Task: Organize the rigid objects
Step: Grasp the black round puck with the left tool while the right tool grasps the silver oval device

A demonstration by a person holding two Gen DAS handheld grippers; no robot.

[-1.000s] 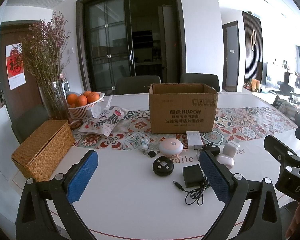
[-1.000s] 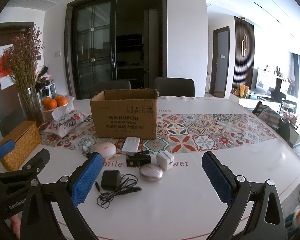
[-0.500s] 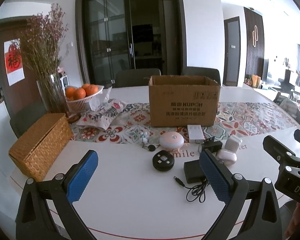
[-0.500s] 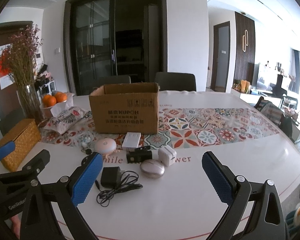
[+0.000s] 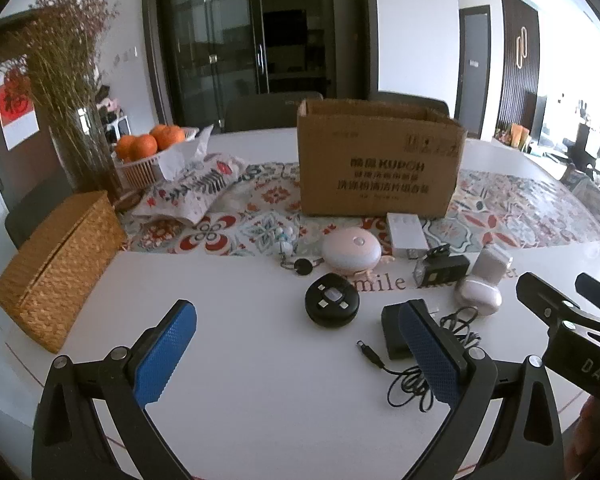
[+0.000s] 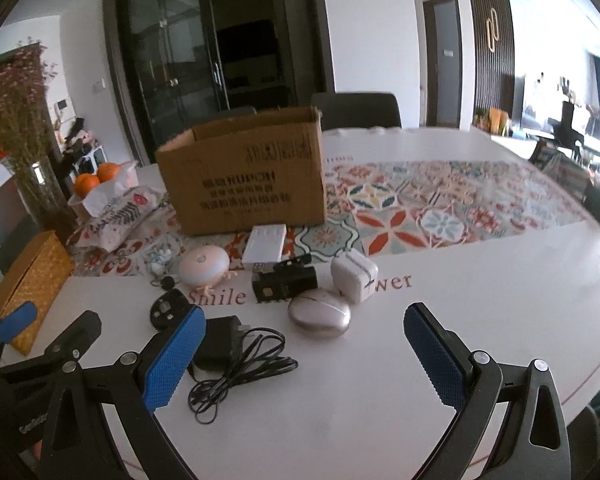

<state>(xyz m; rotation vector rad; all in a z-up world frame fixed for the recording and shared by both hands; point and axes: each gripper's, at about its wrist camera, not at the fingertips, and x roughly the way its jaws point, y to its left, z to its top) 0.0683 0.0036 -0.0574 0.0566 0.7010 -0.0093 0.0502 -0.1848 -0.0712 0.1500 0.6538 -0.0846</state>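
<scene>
1. Blue-padded fingers of the left gripper (image 5: pixel 296 356) are spread wide and hold nothing; it hovers level above the near white table (image 5: pixel 240 380), pointing toward the far box (image 5: pixel 378 164).
2. Right gripper (image 6: pixel 300 356) hovers likewise just to the right, its jaws wide apart and empty, aimed over the adapter (image 6: pixel 220 342) and its coiled cord (image 6: pixel 240 372).
3. Small items cluster near the box's front: black puck (image 5: pixel 332 305), pink dome (image 5: pixel 351 250), white pack (image 5: pixel 406 231), black device (image 5: pixel 442 270), silver oval case (image 6: pixel 319 313), white charger (image 6: pixel 354 275).
4. Wicker box (image 5: pixel 56 260) sits far left, beside the vase (image 5: pixel 86 160) and oranges (image 5: pixel 148 144).
</scene>
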